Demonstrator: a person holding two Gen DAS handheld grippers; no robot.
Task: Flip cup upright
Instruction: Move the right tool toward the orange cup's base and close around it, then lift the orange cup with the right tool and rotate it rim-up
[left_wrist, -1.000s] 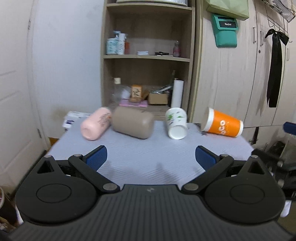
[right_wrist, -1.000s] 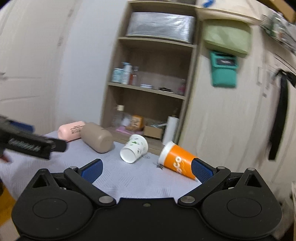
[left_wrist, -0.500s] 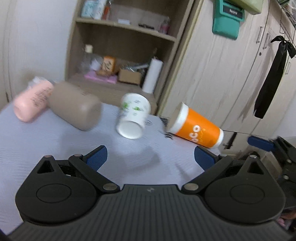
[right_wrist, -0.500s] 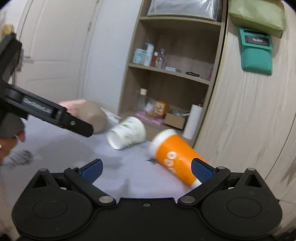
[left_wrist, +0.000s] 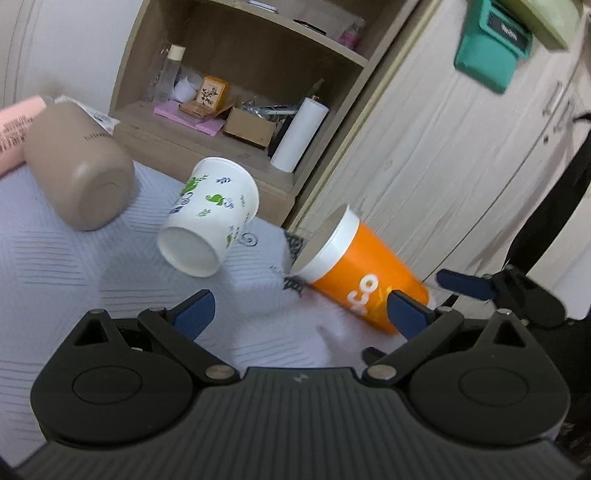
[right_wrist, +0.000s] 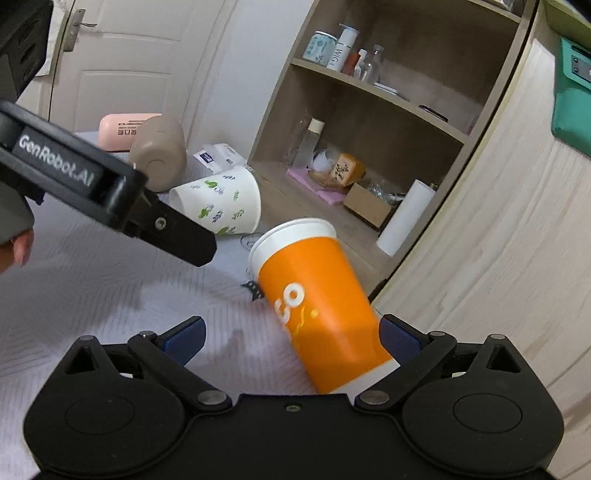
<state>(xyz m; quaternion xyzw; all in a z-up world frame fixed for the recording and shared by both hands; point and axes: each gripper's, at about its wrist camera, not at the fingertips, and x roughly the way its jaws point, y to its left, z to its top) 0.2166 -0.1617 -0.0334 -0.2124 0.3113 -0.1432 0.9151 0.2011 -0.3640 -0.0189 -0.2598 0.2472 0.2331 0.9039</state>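
- The pale lilac ribbed cloth over the table (right_wrist: 92, 295) carries four toppled vessels in a loose row, with a wooden shelf unit (right_wrist: 369, 110) behind.
- The taupe rounded plastic tumbler (left_wrist: 79, 170) lies on its side at the left, base toward the cameras, a pink cylindrical bottle (right_wrist: 123, 127) just behind it.
- The orange paper cup with a white rim (right_wrist: 314, 310) lies on its side near the table's right edge. Its long axis runs slantwise: mouth up and away toward the shelves, base close in at the right gripper (right_wrist: 291, 338).
- The white paper cup printed with green leaves (left_wrist: 208, 219) lies on its side between tumbler and orange cup, base toward the left gripper (left_wrist: 301, 312).
- The right gripper is spread wide, its blue pads either side of the orange cup's lower body, seemingly not touching it; it is the nearer tool.
- The left gripper is also spread and holds nothing, hovering above the cloth, with the white cup ahead to its left.
- My judgement: closing across the orange cup's axis comes next, then tipping its mouth upward.
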